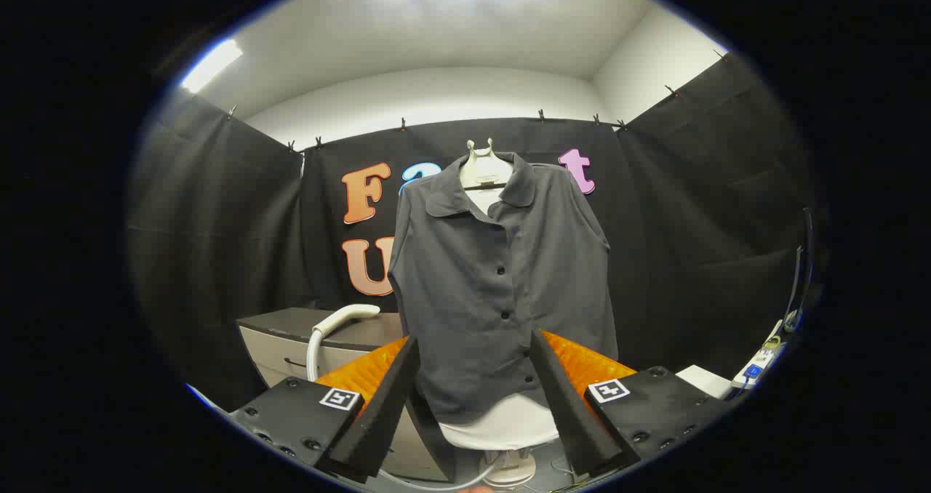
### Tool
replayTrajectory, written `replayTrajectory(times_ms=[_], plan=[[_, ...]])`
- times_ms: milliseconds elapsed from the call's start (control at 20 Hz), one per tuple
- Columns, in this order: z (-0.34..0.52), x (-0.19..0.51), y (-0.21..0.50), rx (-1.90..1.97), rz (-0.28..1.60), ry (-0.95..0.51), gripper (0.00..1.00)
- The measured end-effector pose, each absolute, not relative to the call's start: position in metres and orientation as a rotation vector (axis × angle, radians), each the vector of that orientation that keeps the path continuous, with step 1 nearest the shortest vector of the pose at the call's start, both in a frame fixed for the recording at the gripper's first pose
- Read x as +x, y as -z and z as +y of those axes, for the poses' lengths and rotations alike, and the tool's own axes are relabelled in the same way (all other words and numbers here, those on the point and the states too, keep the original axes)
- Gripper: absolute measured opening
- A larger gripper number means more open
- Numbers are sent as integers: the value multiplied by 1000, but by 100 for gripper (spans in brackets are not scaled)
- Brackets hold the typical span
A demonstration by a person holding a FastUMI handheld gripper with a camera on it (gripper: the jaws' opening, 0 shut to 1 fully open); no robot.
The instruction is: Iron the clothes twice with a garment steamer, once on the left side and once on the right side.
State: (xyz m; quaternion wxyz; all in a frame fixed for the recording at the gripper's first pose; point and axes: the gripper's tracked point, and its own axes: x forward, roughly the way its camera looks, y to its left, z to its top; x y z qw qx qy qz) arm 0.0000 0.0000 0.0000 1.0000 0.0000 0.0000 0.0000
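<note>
A dark grey sleeveless button shirt (502, 289) hangs on a white hanger form (486, 164), straight ahead of my fingers and beyond them. The white steamer head (345, 318) with its hose rests on a low cabinet to the left of the shirt. My gripper (474, 344) is open, its two fingers spread to either side of the shirt's lower hem, holding nothing. The fingertips frame the hem but I cannot tell how far the cloth is from them.
A low cabinet (291, 333) with a dark top stands left of the shirt. Below the shirt is the stand's white base (505, 464). At the right lie a white box (704, 380) and a power strip (760, 362) with cables.
</note>
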Motion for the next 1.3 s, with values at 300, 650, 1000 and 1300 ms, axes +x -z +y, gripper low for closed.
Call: replayTrajectory(times_ms=[300, 650, 1000, 1300], plan=[[1, 2, -2, -16, -5, 10, 98], [5, 9, 0, -15, -7, 13, 98], [5, 16, 0, -5, -7, 16, 98], [-10, 18, -10, -17, -44, 112, 98]])
